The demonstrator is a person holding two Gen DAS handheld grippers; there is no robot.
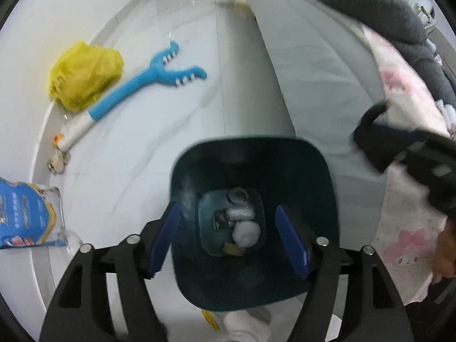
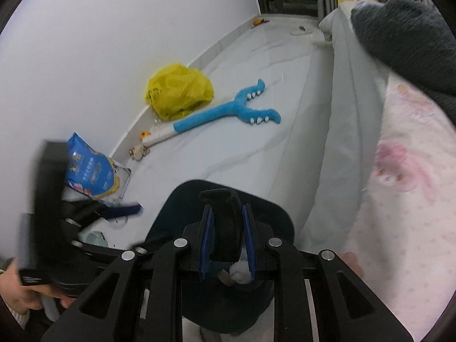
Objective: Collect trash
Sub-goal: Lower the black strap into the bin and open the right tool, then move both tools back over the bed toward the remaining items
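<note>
Dark bin (image 1: 253, 222) sits on the floor just beside the bed (image 1: 313, 65), crumpled wads and wrappers at its bottom. Left gripper (image 1: 228, 238) hovers over the mouth, fingers spread, nothing between them. Right gripper (image 2: 226, 239) pinches a black curved piece (image 2: 225, 222) above the bin; it looks stiff and light. Yellow bag (image 1: 82, 75) by the wall seems soft, slippery; we'd grab a bunched fold. Open floor between wall and bed.
</note>
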